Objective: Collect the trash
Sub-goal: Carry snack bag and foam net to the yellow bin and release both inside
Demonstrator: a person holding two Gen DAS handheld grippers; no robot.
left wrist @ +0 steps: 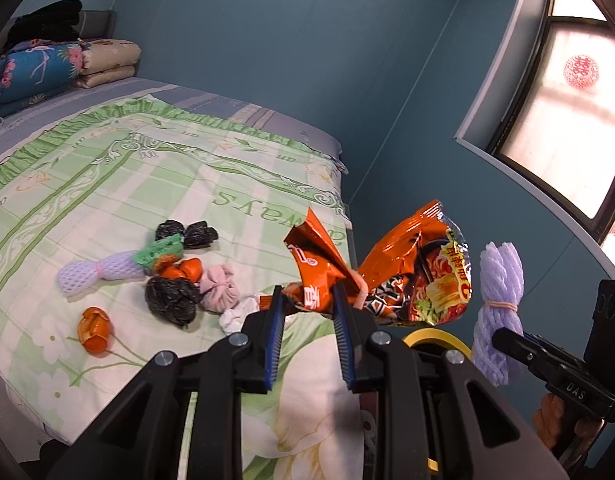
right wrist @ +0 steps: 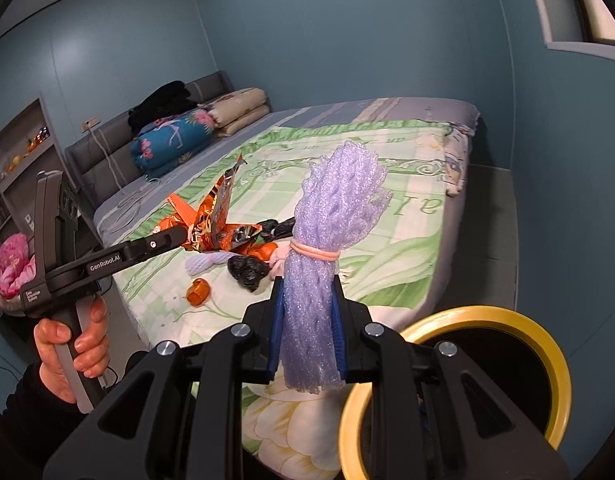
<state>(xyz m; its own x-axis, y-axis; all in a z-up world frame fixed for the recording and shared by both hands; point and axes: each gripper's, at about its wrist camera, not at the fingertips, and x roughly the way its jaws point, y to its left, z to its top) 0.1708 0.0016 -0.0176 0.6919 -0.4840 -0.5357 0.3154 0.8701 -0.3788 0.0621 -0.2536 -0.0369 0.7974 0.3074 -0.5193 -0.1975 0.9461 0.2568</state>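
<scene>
My left gripper (left wrist: 309, 294) is shut on a crumpled orange noodle wrapper (left wrist: 387, 272), held in the air past the bed's corner. My right gripper (right wrist: 307, 284) is shut on a lilac foam net bundle (right wrist: 335, 208) tied with a rubber band, standing upright between its blue pads. A bin with a yellow rim (right wrist: 547, 344) sits just below and right of both grippers. On the bed (left wrist: 107, 168) lie a black bag (left wrist: 169, 298), an orange peel (left wrist: 93, 330), a white foam net (left wrist: 95, 272), a pink bundle (left wrist: 219, 288) and white tissue (left wrist: 237, 316).
Folded quilts (left wrist: 39, 68) are stacked at the bed's head. A blue wall and a window (left wrist: 567, 92) stand close behind the bed's corner. A person's hand (right wrist: 67, 356) grips the left gripper's handle. A shelf niche (right wrist: 23, 140) is at the far left.
</scene>
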